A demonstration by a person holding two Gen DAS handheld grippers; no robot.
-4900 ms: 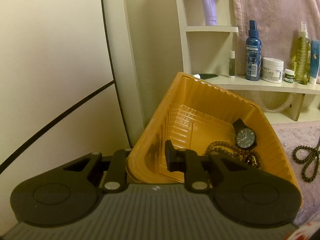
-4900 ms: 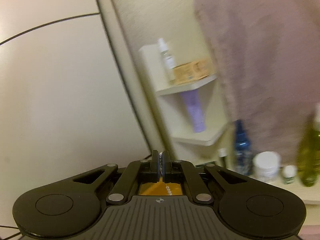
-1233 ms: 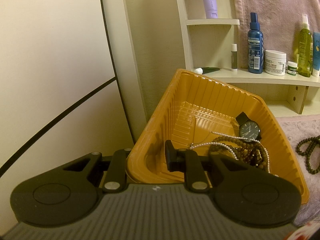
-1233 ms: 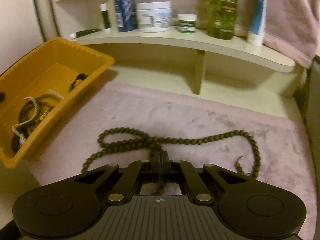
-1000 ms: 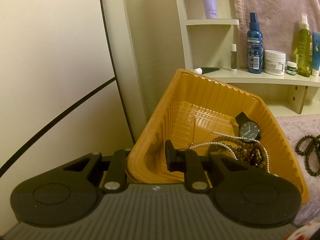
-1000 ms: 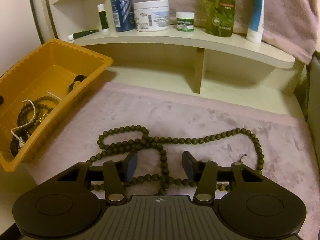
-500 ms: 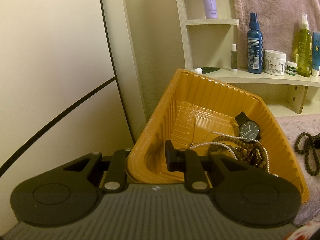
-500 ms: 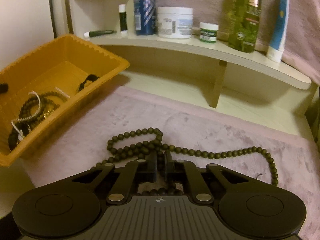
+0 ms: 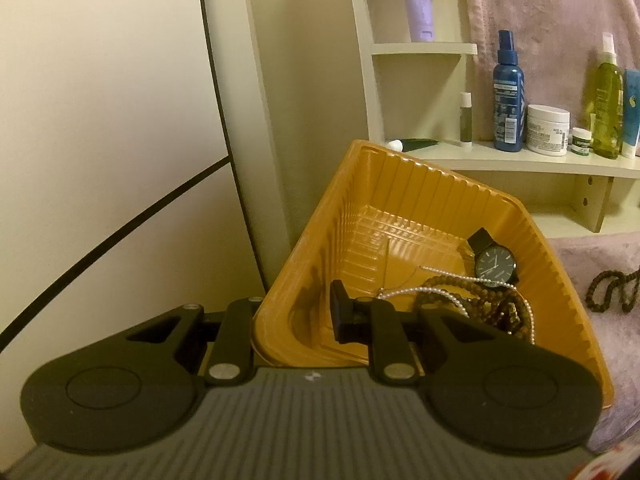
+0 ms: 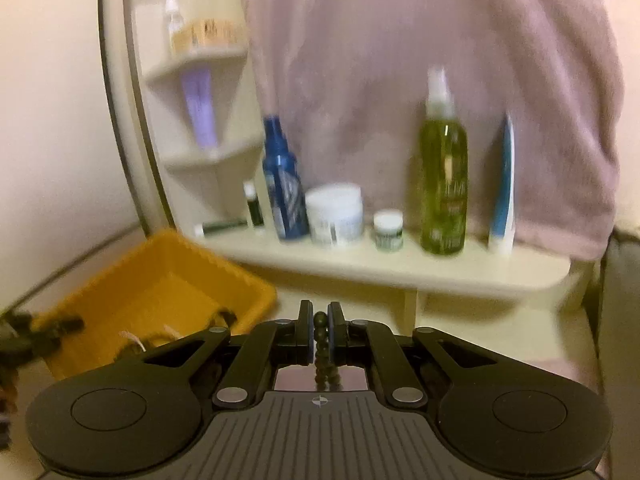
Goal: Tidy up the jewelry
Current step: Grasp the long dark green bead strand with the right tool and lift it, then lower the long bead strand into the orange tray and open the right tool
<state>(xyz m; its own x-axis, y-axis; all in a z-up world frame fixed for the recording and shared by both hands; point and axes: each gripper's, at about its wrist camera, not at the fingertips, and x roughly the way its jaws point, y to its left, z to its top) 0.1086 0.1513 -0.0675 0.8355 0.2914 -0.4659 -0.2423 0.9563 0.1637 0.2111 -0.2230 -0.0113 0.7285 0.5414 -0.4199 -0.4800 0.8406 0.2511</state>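
Dark bead necklace (image 10: 320, 344) pinched between closed right gripper (image 10: 319, 330), strand hanging below, in front of yellow tray (image 10: 256, 300) corner. Left gripper (image 9: 296, 316) clamps tray's near wall, one finger inside, one outside. Watch (image 9: 495, 266), pearl strand (image 9: 436, 292), brown beads (image 9: 480, 304) crowd tray's right side; left half of floor bare. Half a second ago necklace lay on pink mat; now lifted, right view blurred.

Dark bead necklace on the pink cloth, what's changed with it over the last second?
The right gripper closed on the dark bead necklace and lifted it off the pink cloth toward the yellow plastic tray. The left gripper still holds the tray's rim; the black watch lies unmoved.
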